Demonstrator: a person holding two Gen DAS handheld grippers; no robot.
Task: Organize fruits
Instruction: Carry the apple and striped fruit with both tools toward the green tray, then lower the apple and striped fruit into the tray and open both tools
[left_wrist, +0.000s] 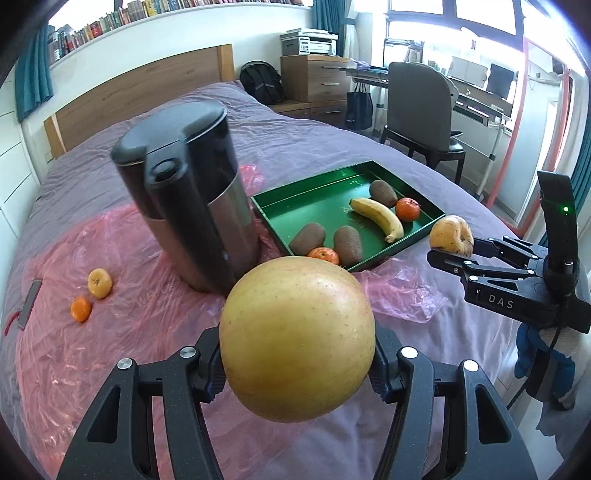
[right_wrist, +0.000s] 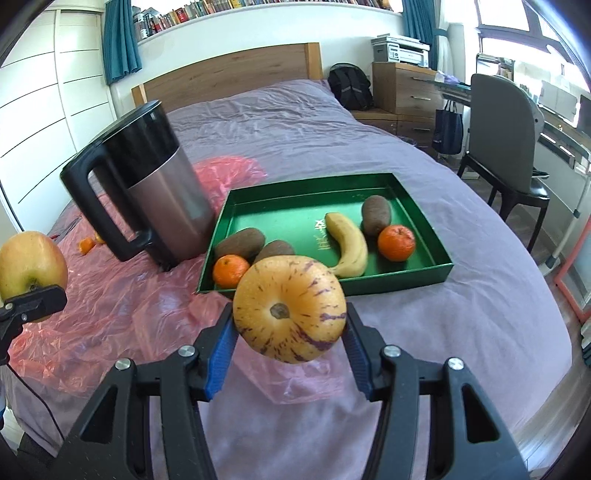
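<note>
In the left wrist view, we see our left gripper (left_wrist: 297, 363) at the bottom middle of the frame. It is pinching a big yellow apple (left_wrist: 297, 339) between its two fingers. The apple is up in the air above the pink plastic sheet (left_wrist: 110, 332).

At the right edge of that view we see our right gripper (left_wrist: 448, 254). It is pinching a striped yellow fruit (left_wrist: 451, 235). In the right wrist view, this fruit (right_wrist: 290, 308) fills the bottom middle of the frame, and the blue pads (right_wrist: 221, 354) press on both its sides. It hangs just in front of the near edge of the green tray (right_wrist: 436, 236).

The green tray sits on the purple bed cover (right_wrist: 480, 314), in the middle of the right wrist view. Inside it we see a banana (right_wrist: 347, 243) in the middle. Next to the banana, on the right, are a brown fruit (right_wrist: 376, 215) and an orange (right_wrist: 396, 242). At the left end of the tray are two more brown fruits (right_wrist: 240, 243) side by side and a second orange (right_wrist: 231, 270) in the near corner.

A big black and silver kettle (right_wrist: 162, 192) stands just left of the tray, on the pink plastic sheet. In the left wrist view, at the lower left of the frame, two small fruits lie on the sheet, well apart from the tray: a yellow one (left_wrist: 99, 283) and a small orange one (left_wrist: 80, 309), just beside each other.
</note>
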